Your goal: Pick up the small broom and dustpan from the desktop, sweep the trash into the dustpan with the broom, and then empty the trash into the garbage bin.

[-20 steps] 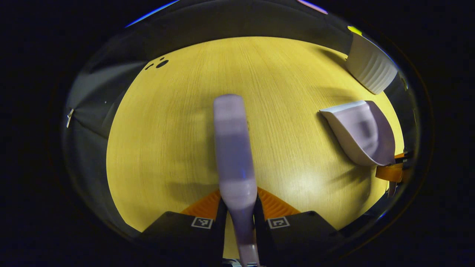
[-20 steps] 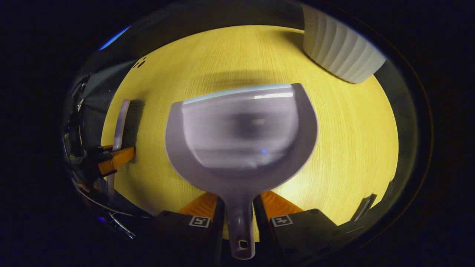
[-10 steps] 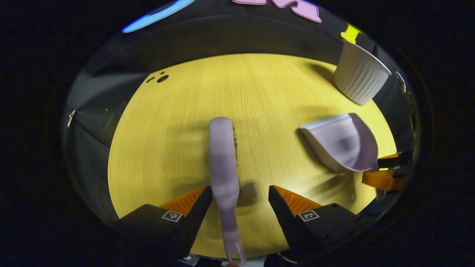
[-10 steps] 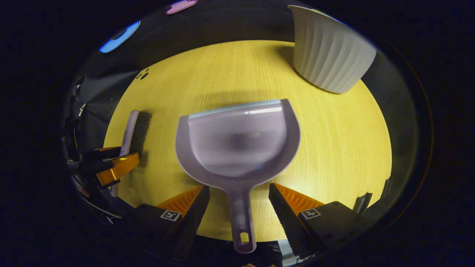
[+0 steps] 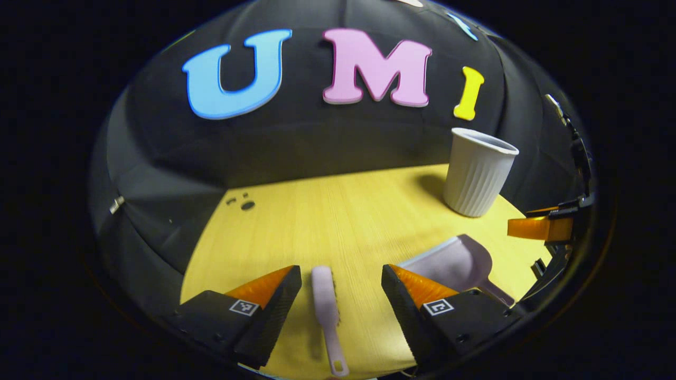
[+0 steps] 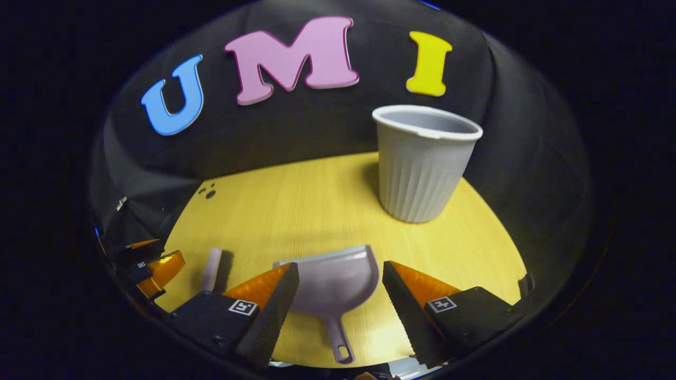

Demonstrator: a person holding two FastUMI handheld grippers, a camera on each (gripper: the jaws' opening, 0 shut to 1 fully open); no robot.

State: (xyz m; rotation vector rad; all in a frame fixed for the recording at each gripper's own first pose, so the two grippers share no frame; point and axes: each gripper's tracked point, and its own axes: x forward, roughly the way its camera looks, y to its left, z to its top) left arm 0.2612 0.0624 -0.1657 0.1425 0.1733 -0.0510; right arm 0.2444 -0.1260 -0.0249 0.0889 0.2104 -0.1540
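Change: a second ago each gripper was clamped on its tool's handle; now both tools lie on the desk [image 5: 327, 211] and both grippers have let go and pulled back and up, so the booth wall fills the upper half of each view.
Meaning: no trash is visible on the desk, and with the tools set back down the task looks finished, or nearly so.
Left gripper [image 5: 341, 287]: fingers wide apart, holding nothing, raised above the desk.
Broom [image 5: 325, 298]: lies flat on the desk between the left gripper's fingers and below them, touching neither; handle toward the camera, head pointing away toward the bin.
Right gripper [image 6: 340, 285]: fingers likewise spread and empty, clear of the desk.
Dustpan [image 6: 335, 287]: rests on the desk between and beneath the right gripper's fingers, untouched; handle toward the camera, open mouth facing the bin. In the left gripper view the dustpan [image 5: 454, 264] sits on the near side of the bin, beside the broom.
Bin [image 6: 425, 163]: white ribbed cup, upright on the desk beyond the dustpan, well apart from it; its contents cannot be seen.
Far edge: dark specks [image 5: 244, 202] lie on the desk well left of the bin, too small to identify.
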